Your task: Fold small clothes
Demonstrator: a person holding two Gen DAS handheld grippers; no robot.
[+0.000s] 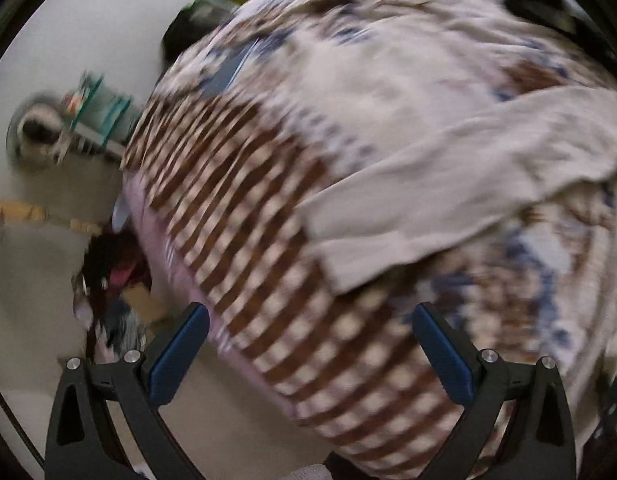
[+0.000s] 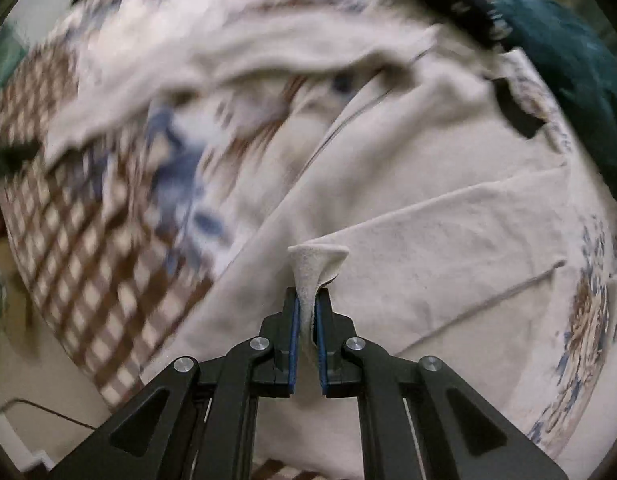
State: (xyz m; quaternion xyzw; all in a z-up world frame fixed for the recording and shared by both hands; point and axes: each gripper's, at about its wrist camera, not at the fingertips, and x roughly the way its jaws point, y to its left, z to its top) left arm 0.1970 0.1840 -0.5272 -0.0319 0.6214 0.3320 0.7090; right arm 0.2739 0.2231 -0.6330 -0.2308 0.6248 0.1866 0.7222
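A cream garment (image 2: 408, 208) lies spread on a bed with a brown-checked, blue-flowered cover (image 2: 80, 220). My right gripper (image 2: 307, 300) is shut on a pinched fold of the cream garment (image 2: 314, 264), which sticks up between the blue pads. In the left wrist view, part of the cream garment (image 1: 448, 184) stretches across the cover (image 1: 248, 208). My left gripper (image 1: 310, 316) is open and empty, hovering above the checked cover short of the garment's near end. Both views are motion-blurred.
A dark green cloth (image 2: 560, 48) and black items (image 2: 516, 108) lie at the bed's far right. Beside the bed, on the pale floor (image 1: 36, 272), are a dark red clothes heap (image 1: 112, 264), teal boxes (image 1: 104, 112) and a round object (image 1: 32, 128).
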